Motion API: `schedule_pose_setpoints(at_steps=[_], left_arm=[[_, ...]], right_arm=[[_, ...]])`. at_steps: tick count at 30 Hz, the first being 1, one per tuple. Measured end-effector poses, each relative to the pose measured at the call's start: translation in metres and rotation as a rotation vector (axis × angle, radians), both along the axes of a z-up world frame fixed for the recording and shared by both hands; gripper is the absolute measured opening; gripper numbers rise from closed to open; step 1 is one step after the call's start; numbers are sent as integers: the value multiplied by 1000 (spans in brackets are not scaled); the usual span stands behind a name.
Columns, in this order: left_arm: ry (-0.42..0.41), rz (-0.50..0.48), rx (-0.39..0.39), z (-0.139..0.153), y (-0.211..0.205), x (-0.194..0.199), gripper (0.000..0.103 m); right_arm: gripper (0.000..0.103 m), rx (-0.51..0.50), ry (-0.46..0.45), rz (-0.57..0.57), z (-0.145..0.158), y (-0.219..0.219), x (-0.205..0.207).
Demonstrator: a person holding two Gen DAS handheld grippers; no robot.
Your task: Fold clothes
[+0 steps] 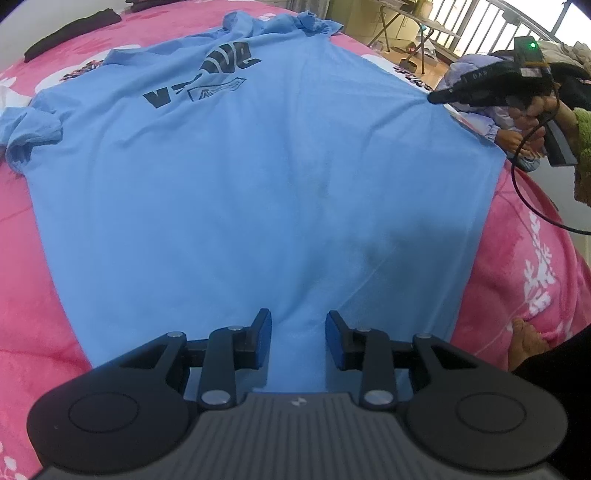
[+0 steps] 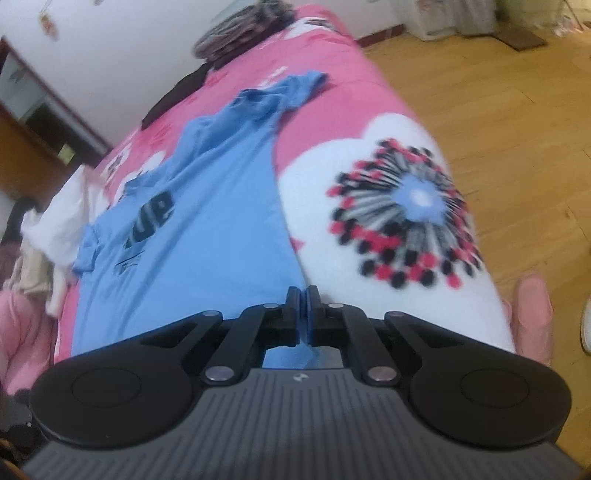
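Bed under a pink floral blanket [image 1: 535,258], laid with clothes.

Blue T-shirt [image 1: 240,184] spread flat ahead of the left fingers; black garment [image 1: 70,31] far beyond on the left; white cloth [image 2: 62,218] left of the right fingers, past the shirt.

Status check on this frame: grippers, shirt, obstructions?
Left gripper open over hem. Right gripper shut on shirt edge. Shirt flat on blanket, unfolded. Nothing in the way.
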State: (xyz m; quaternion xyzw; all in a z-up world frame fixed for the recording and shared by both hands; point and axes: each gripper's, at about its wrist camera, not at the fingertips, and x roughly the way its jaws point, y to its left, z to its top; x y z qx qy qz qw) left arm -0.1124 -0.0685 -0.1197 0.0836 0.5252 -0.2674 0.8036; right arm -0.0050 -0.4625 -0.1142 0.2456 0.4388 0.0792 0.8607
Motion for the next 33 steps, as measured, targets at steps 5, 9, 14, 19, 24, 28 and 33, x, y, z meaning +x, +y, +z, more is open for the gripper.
schedule_pose_setpoints(at_steps=[5,9,14,19,24,28,33], left_arm=[[-1,-3,1,0,0,0,34],[-3,0,0,-1,-1,-1,34],[-3,3,3,-1,-3,-1,34],[-6,12,1,-1,-4,-2,34],[-10,17,-3,-1,-5,-3,34],[-7,34,-15,0,-4,-4,34],[-6,85,-33,5,3,-6,35]], right_arm=[[1,5,16,-52,-7,-8,-5],[5,50,31,-89,-6,-14,-5],[13,64,-4,-120,3,-18,-6],[22,86,17,-134,-2,-22,-19],[22,138,42,-146,-13,-27,-40],[21,189,56,-172,-18,-33,-56],[21,257,73,-213,-25,-40,-68]])
